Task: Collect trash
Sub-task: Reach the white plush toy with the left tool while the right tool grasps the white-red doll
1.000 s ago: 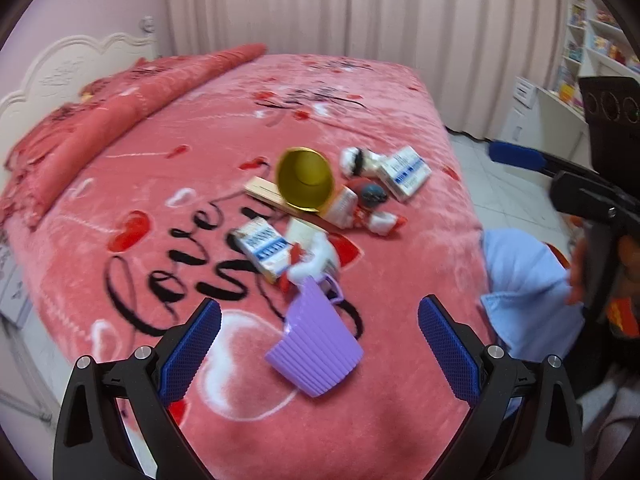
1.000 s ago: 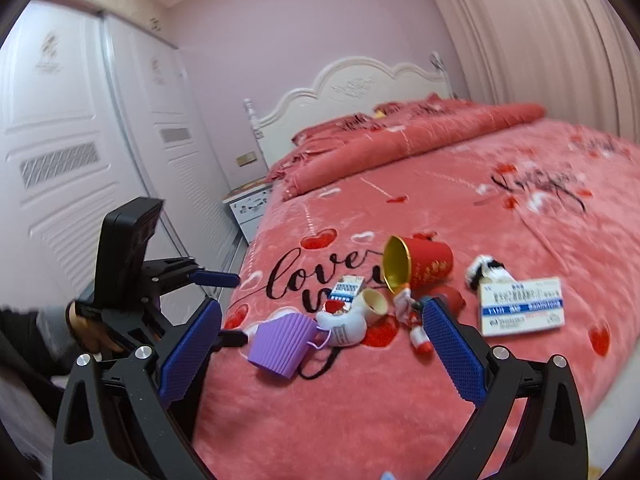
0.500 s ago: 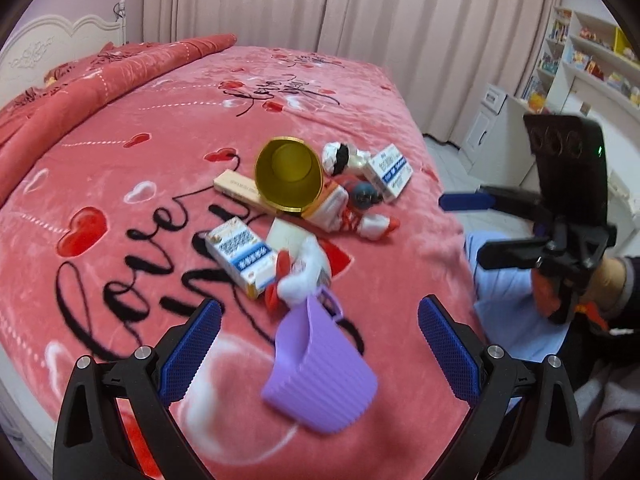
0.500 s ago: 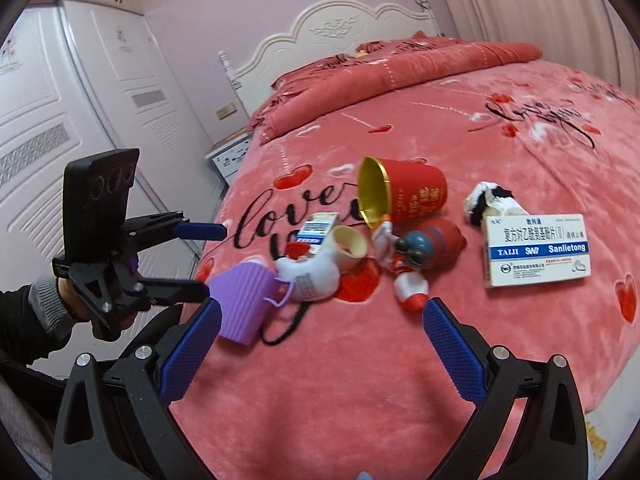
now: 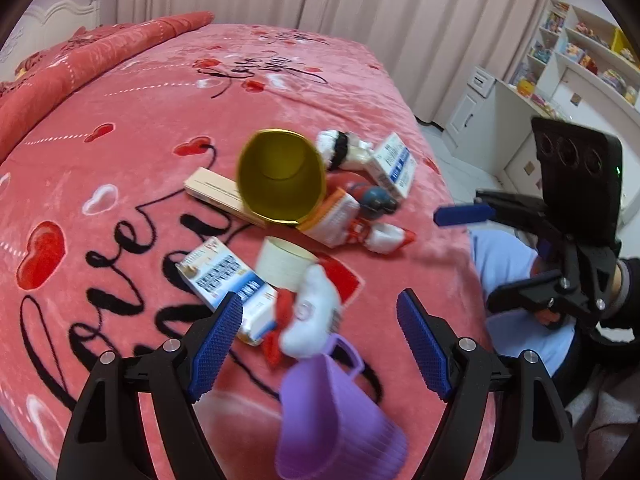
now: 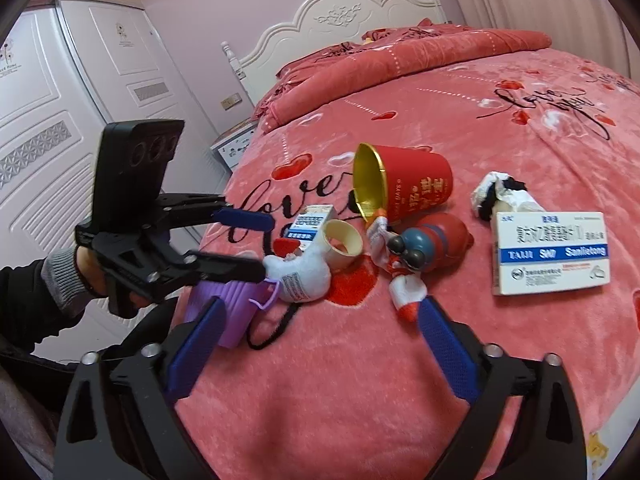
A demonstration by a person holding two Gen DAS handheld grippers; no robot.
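Note:
A pile of litter lies on the pink bed (image 5: pixel 100 120). A purple ribbed cup (image 5: pixel 336 420) lies on its side between my left gripper's (image 5: pixel 320 344) open fingers; it also shows in the right wrist view (image 6: pixel 232 304). Beyond it lie a white plush toy (image 5: pixel 312 312), a blue-and-white carton (image 5: pixel 228 280), a tape roll (image 5: pixel 280 260), a red bucket with gold inside (image 5: pixel 280 176) and a white medicine box (image 6: pixel 552 252). My right gripper (image 6: pixel 316 336) is open and empty above the bed's near edge. In that view the left gripper (image 6: pixel 256 244) hovers over the purple cup.
A red-and-blue toy (image 6: pixel 432 244) and a black-and-white sock (image 6: pixel 496 192) lie among the litter. White shelves (image 5: pixel 580 60) stand right of the bed. A headboard (image 6: pixel 352 20), nightstand (image 6: pixel 236 144) and wardrobe doors (image 6: pixel 60 120) lie beyond the bed.
Both grippers have moved in closer to the pile. The left one now has the purple cup between its open fingers.

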